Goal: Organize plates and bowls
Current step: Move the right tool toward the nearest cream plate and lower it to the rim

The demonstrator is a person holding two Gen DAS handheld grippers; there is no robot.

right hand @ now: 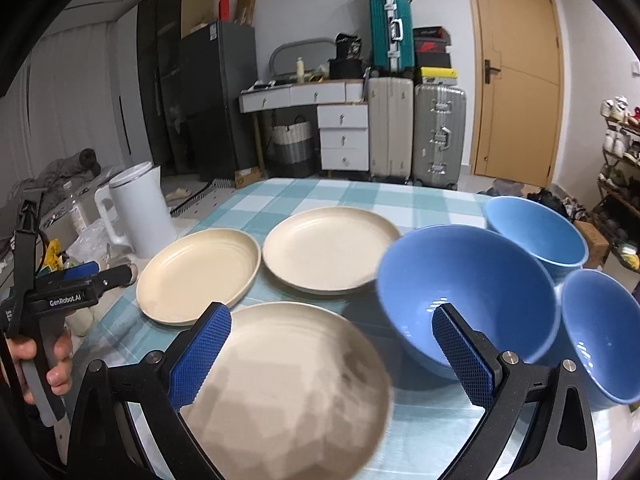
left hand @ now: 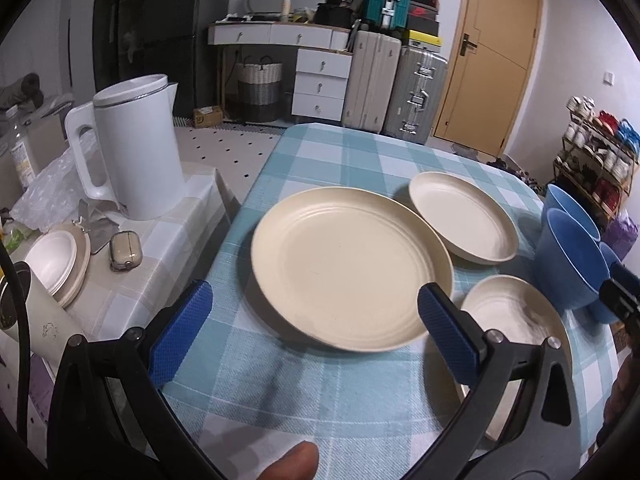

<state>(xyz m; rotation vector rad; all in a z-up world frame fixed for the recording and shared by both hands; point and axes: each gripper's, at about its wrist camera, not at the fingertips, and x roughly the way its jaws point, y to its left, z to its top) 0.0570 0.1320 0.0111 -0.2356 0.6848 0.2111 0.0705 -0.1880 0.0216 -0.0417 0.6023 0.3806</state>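
Note:
Three cream plates lie on the blue checked tablecloth [right hand: 328, 196]: a left plate [left hand: 352, 266] [right hand: 198, 276], a far plate [left hand: 464, 216] [right hand: 330, 254] and a near plate [left hand: 516, 332] [right hand: 288, 392]. Three blue bowls stand at the right: a large one [right hand: 466, 296] [left hand: 568, 256], a far one [right hand: 536, 236] and a near one [right hand: 600, 332]. My left gripper [left hand: 316, 320] is open and empty above the left plate's near edge. My right gripper [right hand: 332, 344] is open and empty, hovering between the near plate and the large bowl.
A white kettle [left hand: 132, 148] [right hand: 140, 208] stands on a side table at the left, beside stacked cream bowls [left hand: 56, 264] and a small case [left hand: 126, 250]. A shoe rack [left hand: 600, 168] stands beyond the table's right edge. Suitcases and a drawer unit are behind.

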